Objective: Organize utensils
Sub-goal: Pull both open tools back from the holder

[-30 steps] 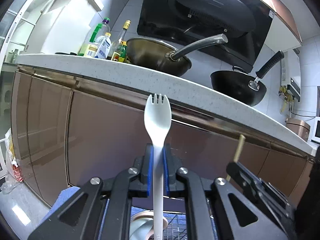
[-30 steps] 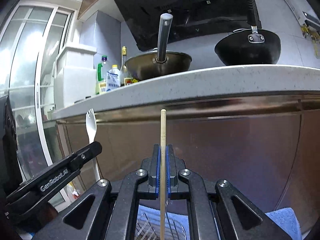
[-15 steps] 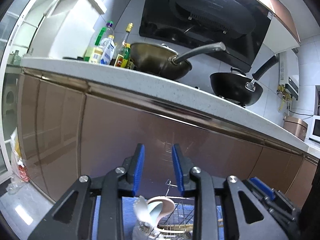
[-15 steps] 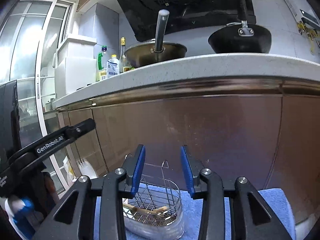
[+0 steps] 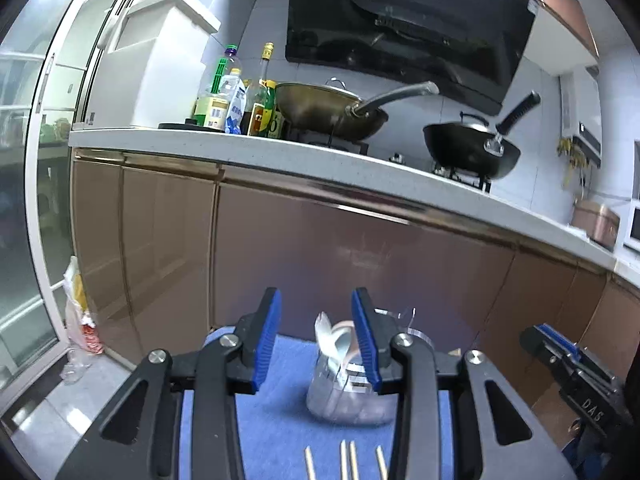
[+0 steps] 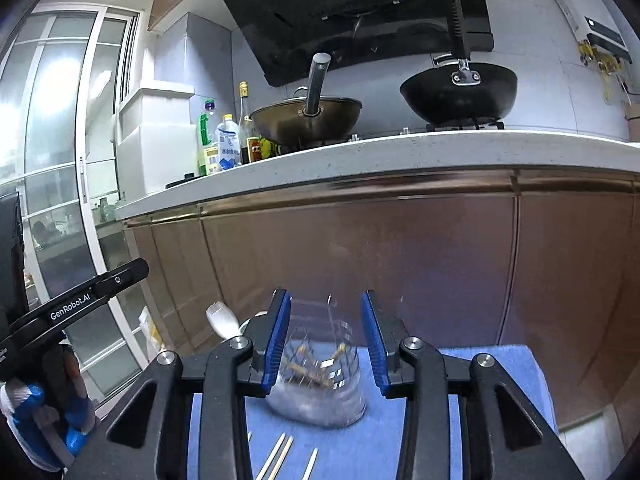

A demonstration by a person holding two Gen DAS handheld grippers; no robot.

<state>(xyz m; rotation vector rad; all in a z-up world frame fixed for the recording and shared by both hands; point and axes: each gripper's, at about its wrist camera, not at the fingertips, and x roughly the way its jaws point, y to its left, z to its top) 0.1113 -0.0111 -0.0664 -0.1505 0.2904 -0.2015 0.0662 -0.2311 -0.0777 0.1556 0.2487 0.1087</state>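
Left gripper (image 5: 316, 344) – blue pads spread wide, nothing between them. Right gripper (image 6: 325, 336) likewise parted and empty.

Utensil holder (image 5: 346, 396), a clear-walled caddy with a wire basket inside, stands on the blue mat (image 5: 276, 412) toward the mat's far edge, close to the brown cabinet front (image 5: 360, 256). In the left wrist view it sits behind the right-hand pad, partly covered by it; in the right wrist view it shows squarely between the two pads. White spork (image 5: 326, 336) stands in the holder, head up, leaning over the rim. Wooden sticks lie in the basket bottom – blurred, count unclear.

Loose chopsticks (image 5: 346, 462) lie on the mat nearer the cameras, roughly parallel, apart from the holder; bare mat between them and the caddy.

Left of the holder the mat is open as far as its left edge. The countertop (image 6: 400, 152) overhangs above, carrying a bronze wok (image 5: 328, 110), a black wok (image 6: 458, 90) and bottles (image 5: 236, 96).
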